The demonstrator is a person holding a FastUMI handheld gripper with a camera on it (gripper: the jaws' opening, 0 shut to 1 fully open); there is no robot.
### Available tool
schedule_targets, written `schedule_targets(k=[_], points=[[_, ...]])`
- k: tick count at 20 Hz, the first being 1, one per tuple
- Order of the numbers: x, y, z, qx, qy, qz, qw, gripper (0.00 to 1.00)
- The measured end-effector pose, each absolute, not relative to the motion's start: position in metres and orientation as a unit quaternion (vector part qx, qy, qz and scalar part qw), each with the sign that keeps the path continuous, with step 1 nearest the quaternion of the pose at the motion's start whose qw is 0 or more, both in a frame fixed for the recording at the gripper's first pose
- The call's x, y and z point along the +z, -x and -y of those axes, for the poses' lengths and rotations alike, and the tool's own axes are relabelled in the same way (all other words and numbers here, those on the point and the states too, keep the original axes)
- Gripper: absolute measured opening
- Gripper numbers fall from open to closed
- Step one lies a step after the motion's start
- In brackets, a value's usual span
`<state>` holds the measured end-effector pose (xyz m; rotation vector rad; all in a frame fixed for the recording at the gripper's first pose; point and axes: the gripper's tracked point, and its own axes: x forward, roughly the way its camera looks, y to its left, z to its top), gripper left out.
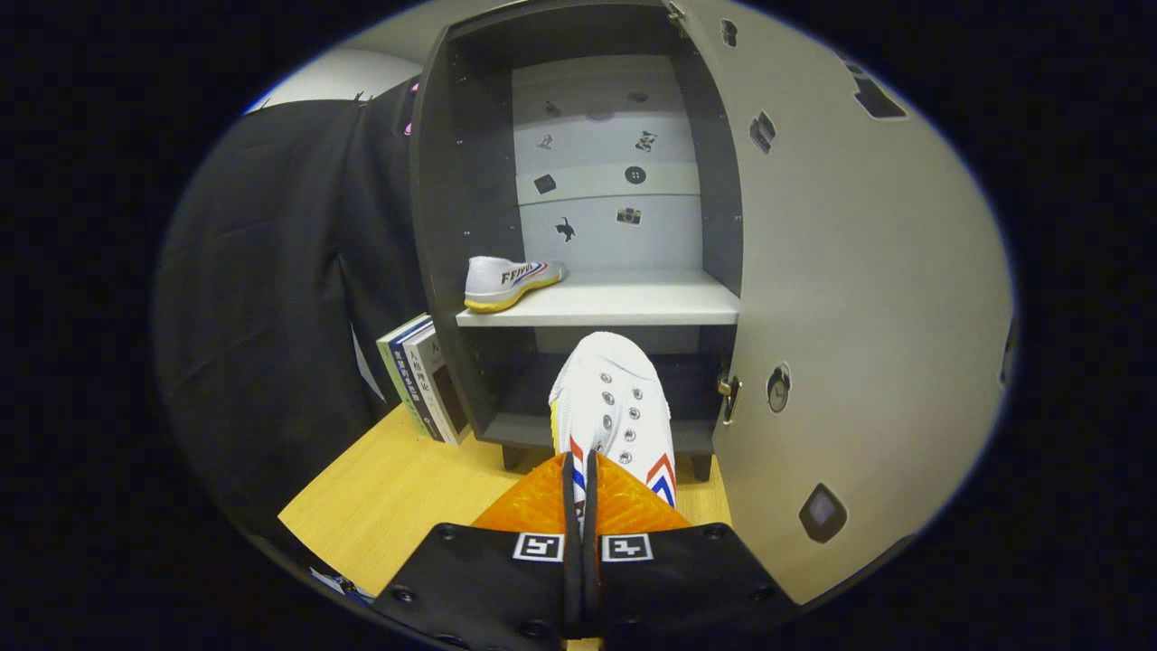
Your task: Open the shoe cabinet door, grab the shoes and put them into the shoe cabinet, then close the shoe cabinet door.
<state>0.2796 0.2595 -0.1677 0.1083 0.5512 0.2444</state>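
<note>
The tongs [578, 493] are closed almost fully, their fingers [569, 506] pinching the rear edge of a white shoe [613, 411] that points toward the shoe cabinet [443, 226]. Its toe overlaps the front edge of the middle shelf [624, 307]. A second shoe [508, 282] sits at that shelf's left end, leaving room to its right. The door [859, 298] stands swung wide on the right. Books [423, 375] lean against the cabinet's left side on the bench [389, 497].
</note>
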Motion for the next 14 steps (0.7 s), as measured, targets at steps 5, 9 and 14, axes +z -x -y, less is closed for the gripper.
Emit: schedule_targets(k=[5,9,14], points=[[-0.133,-0.329,-0.264,0.117,-0.063,-0.239,0.962,0.01],[-0.113,-0.371,-0.269,0.114,-0.070,-0.221,0.966,0.01],[-0.095,-0.421,-0.273,0.108,-0.078,-0.204,0.970,0.01]])
